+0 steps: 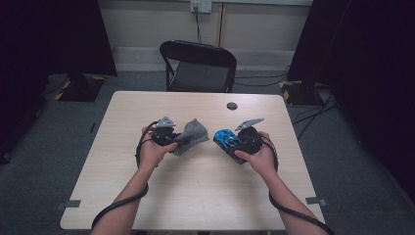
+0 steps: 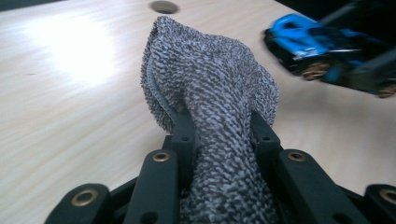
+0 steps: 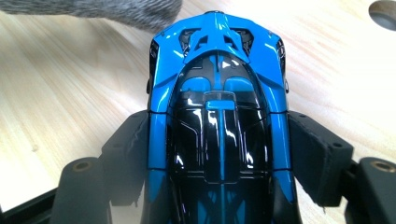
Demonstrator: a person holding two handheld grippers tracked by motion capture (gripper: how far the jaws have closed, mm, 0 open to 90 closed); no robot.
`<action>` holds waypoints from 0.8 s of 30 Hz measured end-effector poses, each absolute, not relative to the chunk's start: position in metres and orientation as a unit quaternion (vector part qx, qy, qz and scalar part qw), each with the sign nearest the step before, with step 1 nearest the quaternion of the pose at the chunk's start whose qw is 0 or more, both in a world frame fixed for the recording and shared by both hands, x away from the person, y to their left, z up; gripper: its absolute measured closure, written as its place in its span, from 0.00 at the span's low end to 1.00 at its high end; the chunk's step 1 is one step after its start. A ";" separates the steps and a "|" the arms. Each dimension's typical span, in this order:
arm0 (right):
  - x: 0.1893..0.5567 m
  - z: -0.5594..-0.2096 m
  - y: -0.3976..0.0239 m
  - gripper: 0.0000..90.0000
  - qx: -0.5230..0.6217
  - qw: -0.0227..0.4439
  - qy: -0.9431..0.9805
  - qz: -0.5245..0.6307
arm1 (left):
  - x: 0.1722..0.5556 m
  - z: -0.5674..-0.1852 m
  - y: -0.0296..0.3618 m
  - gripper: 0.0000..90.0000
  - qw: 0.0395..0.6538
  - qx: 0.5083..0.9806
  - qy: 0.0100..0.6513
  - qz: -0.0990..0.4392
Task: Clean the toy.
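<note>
Toy car (image 3: 219, 116): rigid, glossy, slippery; right gripper (image 1: 238, 142) clamps its flanks mid-body. Cloth (image 2: 210, 93): soft, light, limp; left gripper (image 1: 172, 138) pinches bunched end. Both above table (image 1: 195, 196) centre.

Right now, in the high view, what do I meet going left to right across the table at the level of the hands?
Left hand → left tongs → grey cloth → blue toy car → right tongs → right hand.
</note>
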State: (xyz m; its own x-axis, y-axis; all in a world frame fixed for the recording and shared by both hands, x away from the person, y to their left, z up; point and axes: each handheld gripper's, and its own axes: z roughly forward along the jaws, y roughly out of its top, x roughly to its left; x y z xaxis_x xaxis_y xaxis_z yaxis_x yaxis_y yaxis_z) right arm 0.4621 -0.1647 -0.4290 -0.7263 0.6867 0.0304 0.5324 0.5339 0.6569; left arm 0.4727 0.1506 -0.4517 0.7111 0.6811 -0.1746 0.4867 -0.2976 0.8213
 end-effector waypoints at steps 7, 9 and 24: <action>0.461 -0.422 -0.157 0.31 0.344 0.119 0.868 0.339 | 0.477 -0.454 0.132 0.78 0.456 0.804 0.363 0.120; 0.461 -0.421 -0.157 0.31 0.344 0.121 0.867 0.339 | 0.476 -0.455 0.127 0.78 0.455 0.807 0.357 0.118; 0.463 -0.417 -0.156 0.31 0.343 0.118 0.865 0.346 | 0.472 -0.462 0.098 0.78 0.466 0.815 0.332 0.093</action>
State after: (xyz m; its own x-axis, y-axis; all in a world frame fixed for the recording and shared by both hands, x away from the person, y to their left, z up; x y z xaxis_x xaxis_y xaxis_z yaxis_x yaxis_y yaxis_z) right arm 0.4631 -0.1555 -0.4165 -0.7364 0.6757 0.0330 0.5118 0.5246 0.6803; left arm 0.4725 0.0984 -0.4619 0.7619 0.6280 -0.1587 0.4549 -0.3444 0.8212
